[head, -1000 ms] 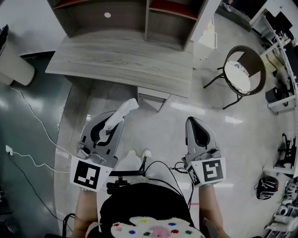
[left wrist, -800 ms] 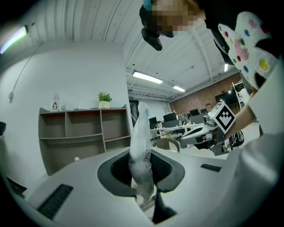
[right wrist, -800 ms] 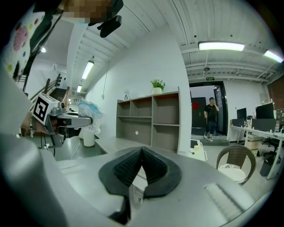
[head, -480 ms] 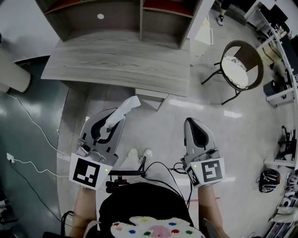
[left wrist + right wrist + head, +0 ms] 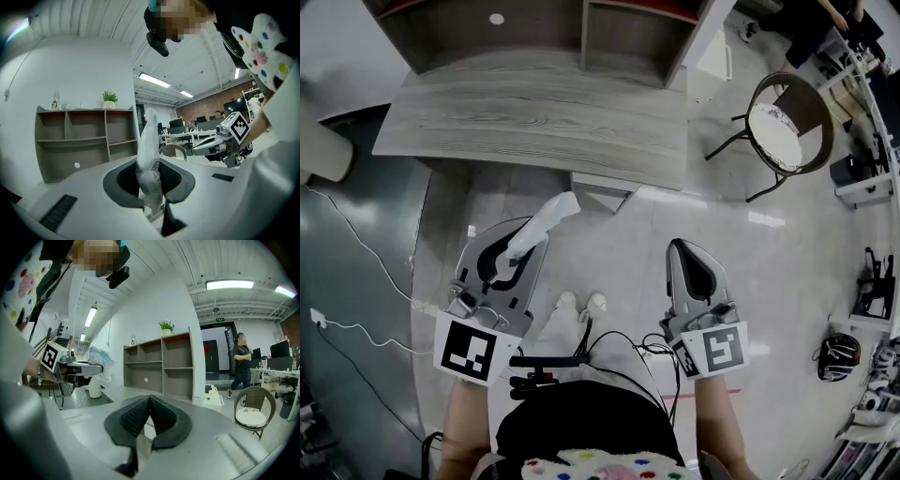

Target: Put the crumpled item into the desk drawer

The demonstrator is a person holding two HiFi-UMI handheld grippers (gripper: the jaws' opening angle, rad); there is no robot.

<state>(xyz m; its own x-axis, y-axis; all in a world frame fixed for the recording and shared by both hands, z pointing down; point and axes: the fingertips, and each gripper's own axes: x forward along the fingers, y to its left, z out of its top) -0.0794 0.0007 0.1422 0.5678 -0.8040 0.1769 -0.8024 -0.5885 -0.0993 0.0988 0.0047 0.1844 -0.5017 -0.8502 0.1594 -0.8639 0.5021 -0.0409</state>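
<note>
Your left gripper [image 5: 532, 242] has its fingers pinched on the crumpled item [image 5: 551, 212], held in the air short of the worktop's [image 5: 534, 122] near edge. Your right gripper [image 5: 686, 251], fingers shut and empty, should probably pull out the drawer [image 5: 602, 185] under that edge first; hold the left grip firm and level

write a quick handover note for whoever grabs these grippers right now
Left gripper: shut on the crumpled item, which sticks out past its jaws.
Right gripper: shut, empty.
Desk is just ahead; the drawer sits under its front edge, and I cannot tell if it is open.
Done: the item is in hand.
Left: get the drawer open, probably with the free right gripper, then drop the item in.
</note>
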